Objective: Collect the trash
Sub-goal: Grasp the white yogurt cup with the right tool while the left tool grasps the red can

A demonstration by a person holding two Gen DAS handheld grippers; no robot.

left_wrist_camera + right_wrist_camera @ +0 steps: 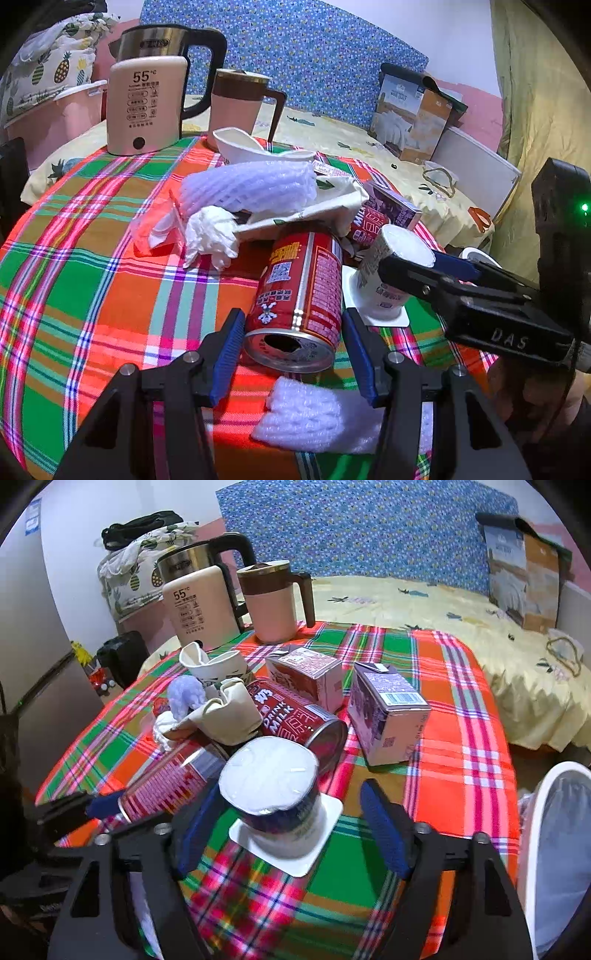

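trash still heaped on bench (461, 709): red can (299, 295), upturned cup (275, 794), cartons, foam net. left tool (293, 350) released, straddling can; right tool (288, 834) released around cup. white bin (554, 849) near right. nothing collected yet.

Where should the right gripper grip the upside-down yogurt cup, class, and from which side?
Grip the yogurt cup across its round side wall, above the flat square rim resting on the tablecloth. Come from the near side, where the right gripper already straddles it; cans crowd the far side.
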